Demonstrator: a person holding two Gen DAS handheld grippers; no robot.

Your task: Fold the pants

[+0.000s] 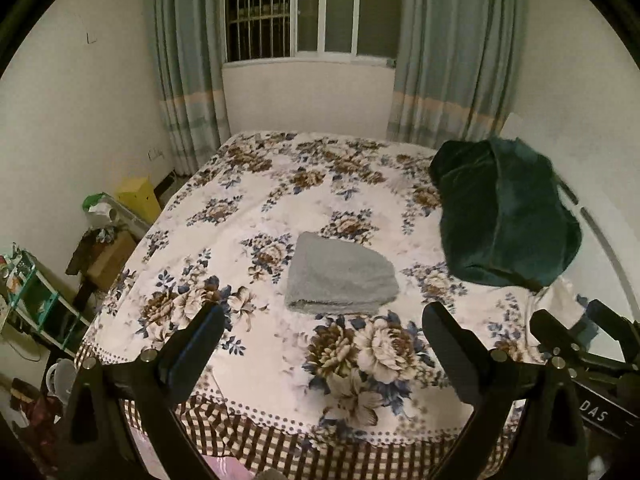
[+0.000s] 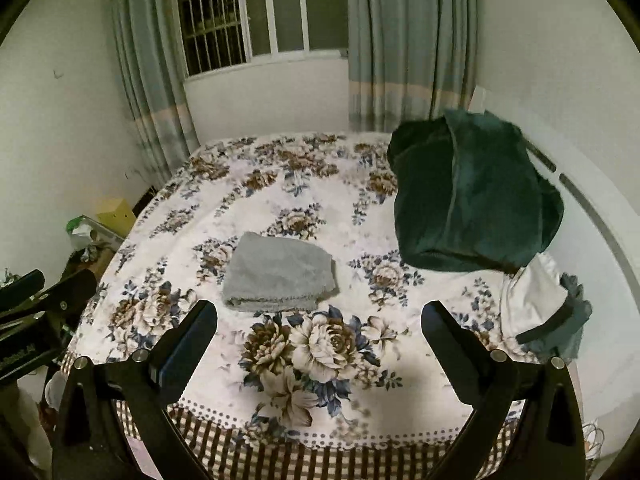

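Grey pants (image 1: pixel 340 276), folded into a compact bundle, lying near the middle of the floral bedspread (image 1: pixel 256 200). Left gripper (image 1: pixel 322 336) and right gripper (image 2: pixel 320 332) both spread wide, empty, poised over the near edge, short of the bundle. Dark green garment (image 2: pixel 472 196) heaped far right. White cloth (image 2: pixel 532 300) at right edge. Curtains (image 1: pixel 452 60), barred window (image 1: pixel 260 4) beyond. Cluttered shelving (image 1: pixel 36 300) left of bed.

Folded grey pants (image 2: pixel 280 274) on floral bedspread (image 2: pixel 320 208); right gripper (image 2: pixel 320 330) agape.

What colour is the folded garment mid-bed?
Light grey folded garment, plain and unpatterned; clearest in the right wrist view.
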